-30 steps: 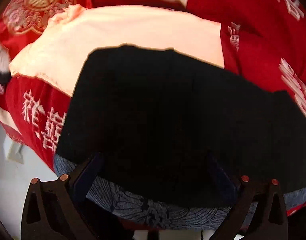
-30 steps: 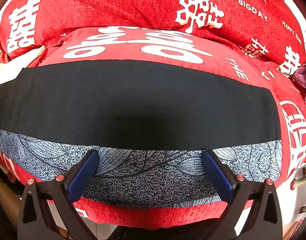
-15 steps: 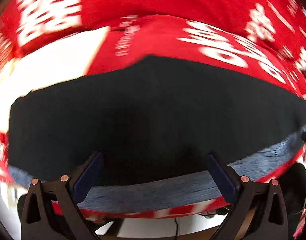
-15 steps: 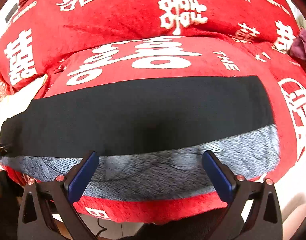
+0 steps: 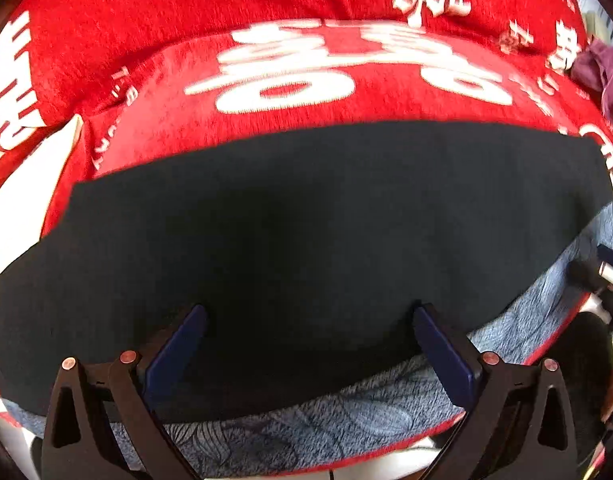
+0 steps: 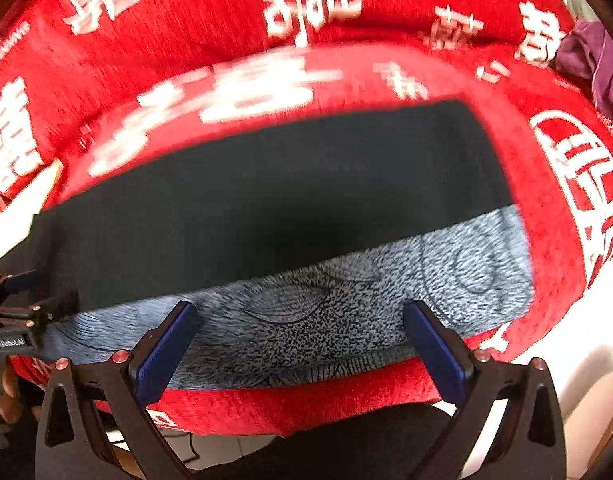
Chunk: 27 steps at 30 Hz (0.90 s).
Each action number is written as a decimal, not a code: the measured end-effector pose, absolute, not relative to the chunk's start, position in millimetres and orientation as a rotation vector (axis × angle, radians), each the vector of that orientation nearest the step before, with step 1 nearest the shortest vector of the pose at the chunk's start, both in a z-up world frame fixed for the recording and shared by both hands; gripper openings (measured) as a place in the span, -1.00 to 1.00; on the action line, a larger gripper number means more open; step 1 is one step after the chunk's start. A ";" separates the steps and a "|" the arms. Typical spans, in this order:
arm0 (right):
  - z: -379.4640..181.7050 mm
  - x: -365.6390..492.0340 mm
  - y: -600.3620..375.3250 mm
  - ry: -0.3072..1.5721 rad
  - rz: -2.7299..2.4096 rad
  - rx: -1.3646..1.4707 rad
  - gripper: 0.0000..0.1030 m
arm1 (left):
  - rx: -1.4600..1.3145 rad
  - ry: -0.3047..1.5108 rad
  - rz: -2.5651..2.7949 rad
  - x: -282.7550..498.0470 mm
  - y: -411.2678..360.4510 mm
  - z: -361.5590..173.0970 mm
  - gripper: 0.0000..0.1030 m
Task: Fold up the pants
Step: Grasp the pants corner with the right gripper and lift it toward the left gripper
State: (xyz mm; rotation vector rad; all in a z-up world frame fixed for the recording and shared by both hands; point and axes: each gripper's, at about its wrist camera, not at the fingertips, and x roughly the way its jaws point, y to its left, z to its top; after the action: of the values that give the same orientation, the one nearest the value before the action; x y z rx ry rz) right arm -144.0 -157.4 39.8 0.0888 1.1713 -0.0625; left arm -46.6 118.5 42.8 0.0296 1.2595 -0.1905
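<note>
Pants [image 5: 306,240] are lying flat across the red sofa cushion [image 5: 290,80], a long black band over a grey leaf-print layer, and the long axis is running side to side, straight across both cameras. Over on the left, the left claw [image 5: 308,322] is hovering with its blue pads spread wide, gripping nothing, and the black cloth is sitting directly ahead of it and under its tips. Moving rightward, the right claw [image 6: 298,320] is likewise hanging apart and empty, its tips over the grey printed strip [image 6: 346,304] at the near edge, the pants [image 6: 266,200] just beyond. One short end is finishing squarely at the right, close to the right claw's side. My read: each claw is nearest its own end, so a grab along the near edge looks likeliest.
</note>
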 end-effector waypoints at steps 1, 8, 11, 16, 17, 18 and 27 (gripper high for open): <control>38.8 -142.6 -152.4 1.170 -0.067 0.043 1.00 | 0.032 1.267 -0.193 -47.3 120.0 43.6 1.00; 82.7 -158.0 -199.6 1.025 -0.111 0.103 1.00 | -0.017 1.291 -0.240 -48.0 106.8 57.5 1.00; 79.8 -171.9 -241.8 1.041 -0.166 0.201 1.00 | 0.020 1.280 -0.292 -45.1 80.1 64.8 1.00; 62.7 -198.3 -277.5 1.076 -0.197 0.311 1.00 | 0.053 1.292 -0.337 -40.4 38.0 67.1 1.00; 60.0 -201.2 -278.1 1.077 -0.189 0.328 1.00 | 0.052 1.297 -0.343 -38.8 29.8 67.6 1.00; 57.7 -202.9 -277.8 1.079 -0.179 0.334 1.00 | 0.050 1.300 -0.346 -37.4 24.9 68.0 1.00; 58.3 -196.1 -262.1 1.035 -0.137 0.262 1.00 | 0.057 1.368 -0.244 -21.1 -10.6 53.2 1.00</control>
State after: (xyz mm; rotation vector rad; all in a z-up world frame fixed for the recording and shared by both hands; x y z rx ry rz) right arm -196.1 -262.1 58.3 0.2616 1.0354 -0.1374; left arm -21.1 -10.6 53.2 0.0570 1.3682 -0.2436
